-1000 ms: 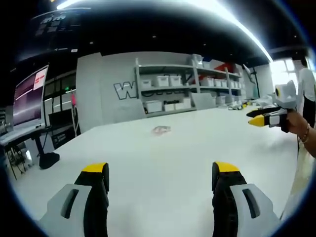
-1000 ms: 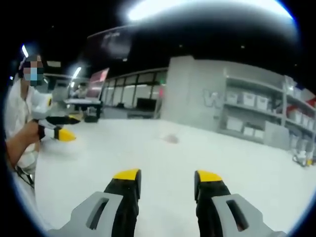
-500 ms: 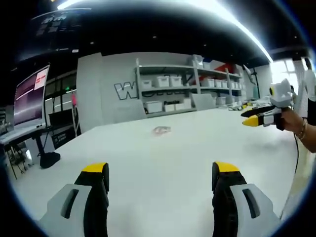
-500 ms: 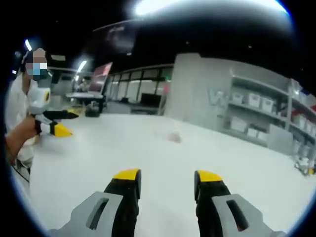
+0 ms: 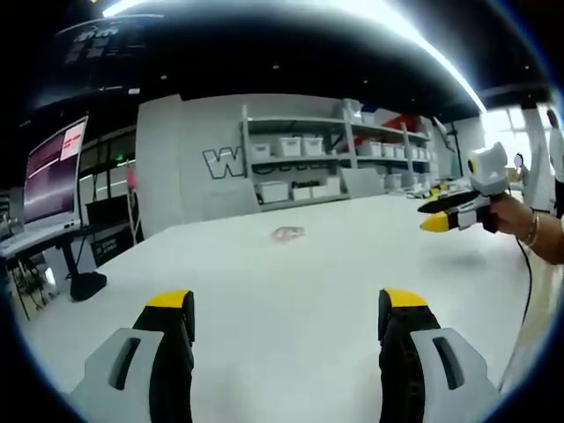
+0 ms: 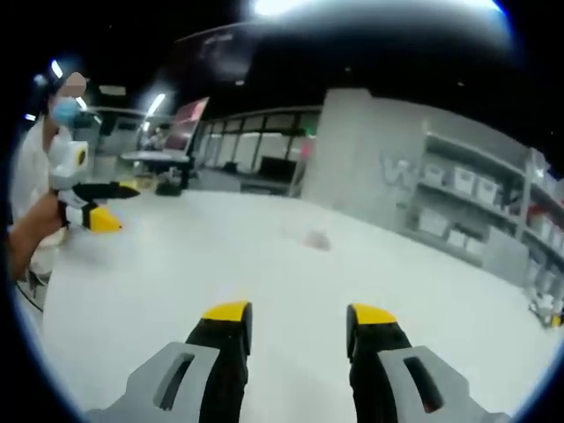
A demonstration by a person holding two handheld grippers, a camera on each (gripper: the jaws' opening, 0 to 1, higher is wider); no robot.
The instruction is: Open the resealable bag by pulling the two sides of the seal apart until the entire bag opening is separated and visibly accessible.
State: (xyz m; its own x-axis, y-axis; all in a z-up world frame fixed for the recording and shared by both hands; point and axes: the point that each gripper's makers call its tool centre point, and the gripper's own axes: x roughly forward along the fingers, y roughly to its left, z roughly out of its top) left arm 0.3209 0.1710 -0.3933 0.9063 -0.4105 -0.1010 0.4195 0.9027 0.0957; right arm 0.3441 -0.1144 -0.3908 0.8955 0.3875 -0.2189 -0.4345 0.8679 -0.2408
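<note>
Your bag (image 5: 288, 233) lies small and flat far out on the white table (image 5: 291, 300), well apart from both grippers; left gripper (image 5: 286, 310) and right gripper (image 6: 298, 319) hover with jaws spread, holding nothing, so bring each to an opposite side of the seal before you pinch

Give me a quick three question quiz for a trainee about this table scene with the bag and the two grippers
1. True or false: the left gripper is shut on the bag.
2. Where does the bag lie? A on the table, far ahead of both grippers; B on the shelves; C between the right gripper's jaws.
3. Fill in: both grippers' jaws stand ____.

Key: 1 false; 2 A; 3 open.
</note>
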